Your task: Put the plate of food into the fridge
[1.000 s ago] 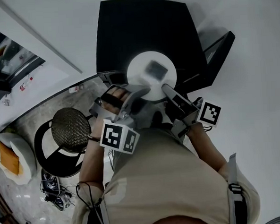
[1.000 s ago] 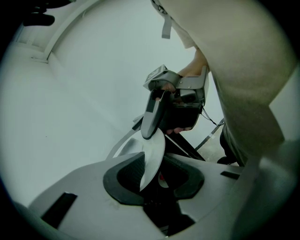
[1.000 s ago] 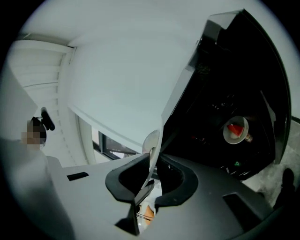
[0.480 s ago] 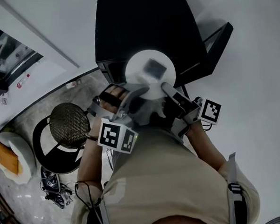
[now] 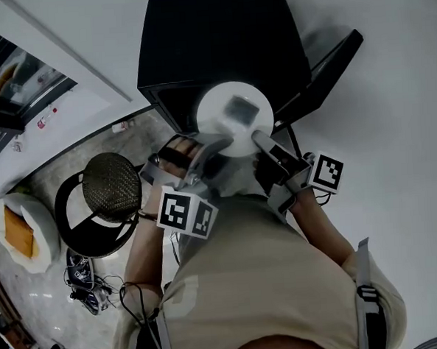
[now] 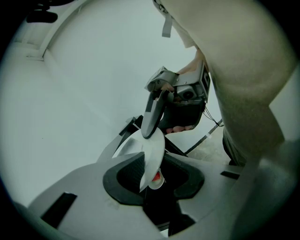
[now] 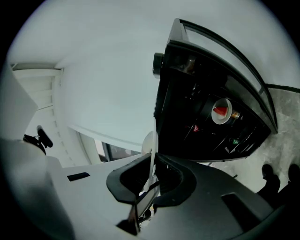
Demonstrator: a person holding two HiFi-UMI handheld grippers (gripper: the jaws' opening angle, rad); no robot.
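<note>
1. Leave both grips alone. The fingers of the left gripper (image 5: 208, 150) are closed on the near-left rim of the white round plate (image 5: 214, 107). The fingers of the right gripper (image 5: 264, 141) have just been closing and now pinch the near-right rim.
2. The plate hangs in the air between the 2 grippers, just in front of the open mouth of the small black fridge (image 5: 210, 38). It appears not to be inside yet. A grey block of food (image 5: 240, 108) lies near its middle.
3. Move both grippers forward together at 1 pace. A thin rim held edge-on is likely to twist out if 1 hand leads.
4. Hold the plate level so that the food does not slide towards the far edge.
5. Pick a bare stretch of shelf. The right gripper view shows a white bowl with red contents (image 7: 221, 111) already inside, so steer beside it.
6. The black fridge door (image 5: 330, 60) stands open at the right, so pass the right gripper clear of it.
7. Rest the plate fully on the shelf before opening either pair of fingers.
</note>
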